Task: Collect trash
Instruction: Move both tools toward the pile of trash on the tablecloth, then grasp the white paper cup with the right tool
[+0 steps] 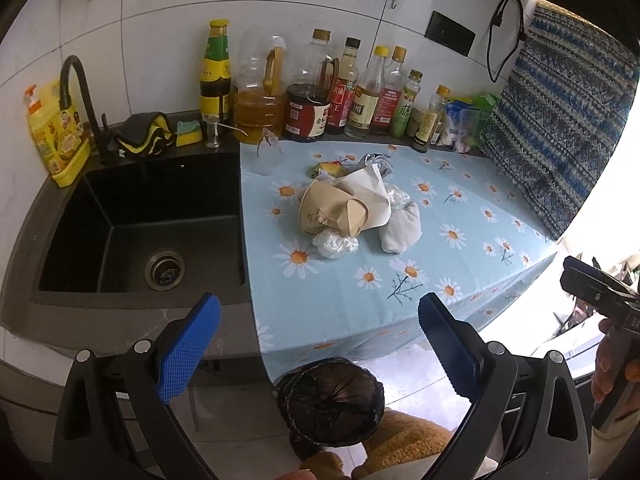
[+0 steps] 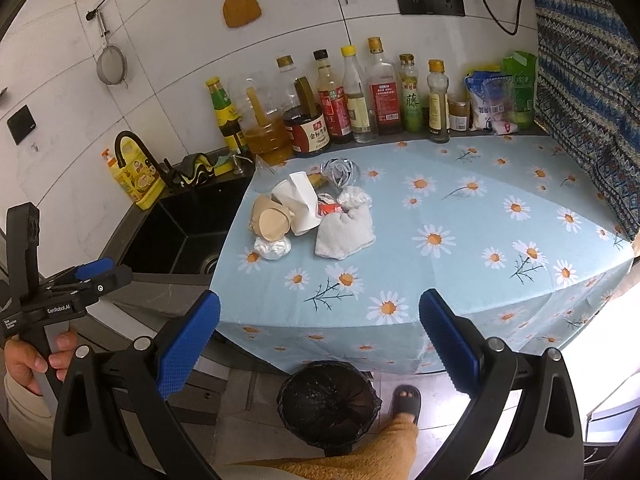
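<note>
A heap of trash lies on the daisy tablecloth (image 1: 460, 216) (image 2: 460, 208): a crushed brown paper cup (image 1: 328, 212) (image 2: 272, 222), a white paper cup (image 1: 370, 194) (image 2: 302, 202), a grey cloth wad (image 1: 402, 230) (image 2: 344, 232) and a crumpled clear plastic ball (image 1: 334, 243) (image 2: 272, 247). A bin with a black liner (image 1: 332, 404) (image 2: 328, 404) stands on the floor below the counter edge. My left gripper (image 1: 320, 344) (image 2: 94, 270) is open and empty, held back from the heap above the bin. My right gripper (image 2: 320, 340) is open and empty too, short of the counter edge.
A black sink (image 1: 140, 224) (image 2: 180, 236) with a faucet lies left of the cloth. Several oil and sauce bottles (image 1: 304, 92) (image 2: 340, 100) line the back wall. A patterned cloth (image 1: 560, 128) hangs at the right. A person's leg and sandalled foot (image 2: 406, 400) stand beside the bin.
</note>
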